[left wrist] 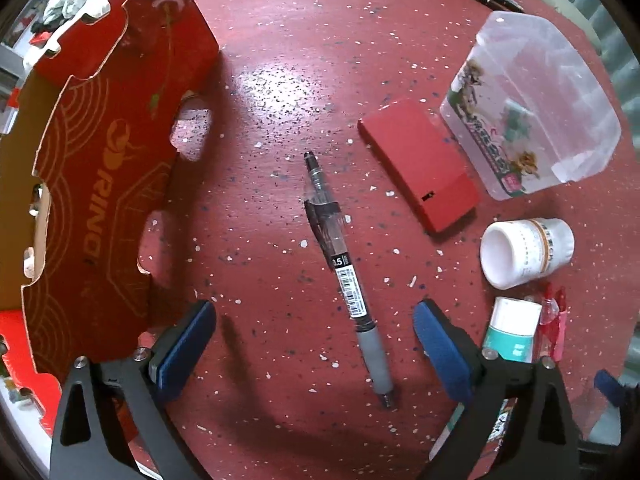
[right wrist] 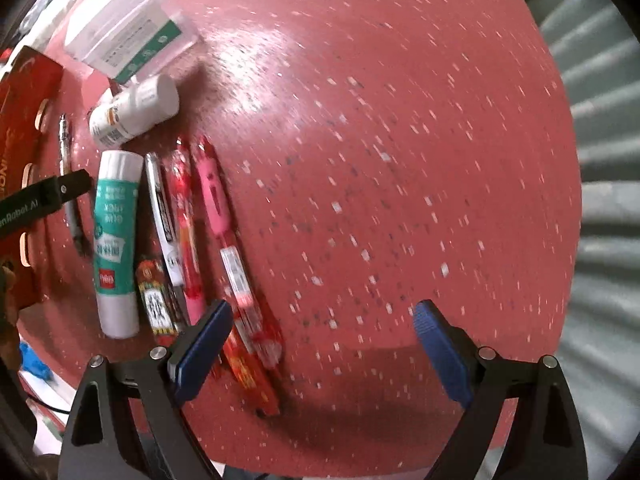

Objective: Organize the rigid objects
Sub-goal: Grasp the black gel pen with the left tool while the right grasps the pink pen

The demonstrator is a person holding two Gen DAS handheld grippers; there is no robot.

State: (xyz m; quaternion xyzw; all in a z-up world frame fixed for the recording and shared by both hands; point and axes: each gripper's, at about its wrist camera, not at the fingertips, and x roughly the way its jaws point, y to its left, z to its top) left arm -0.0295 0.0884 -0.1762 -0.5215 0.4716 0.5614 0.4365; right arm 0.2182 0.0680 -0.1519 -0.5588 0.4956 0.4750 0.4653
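Glossy speckled red bench (left wrist: 280, 80); printed cardboard box (left wrist: 100, 184); clear plastic container (left wrist: 560, 92); matt red case (left wrist: 420, 160); smooth white plastic bottle (left wrist: 524, 252).

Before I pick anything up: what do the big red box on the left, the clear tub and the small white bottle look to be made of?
Red box: printed cardboard, matte; the brown raw inside and die-cut edges show it.
Clear tub: translucent plastic, glossy, with a paper or film label; you can see through its walls.
White bottle: probably opaque plastic, smooth, slightly shiny, with a printed label around it.

Black gel pen (left wrist: 345, 276) lies flat on the red table (left wrist: 280, 60) — pink pen (right wrist: 224, 220) among bunched pens.
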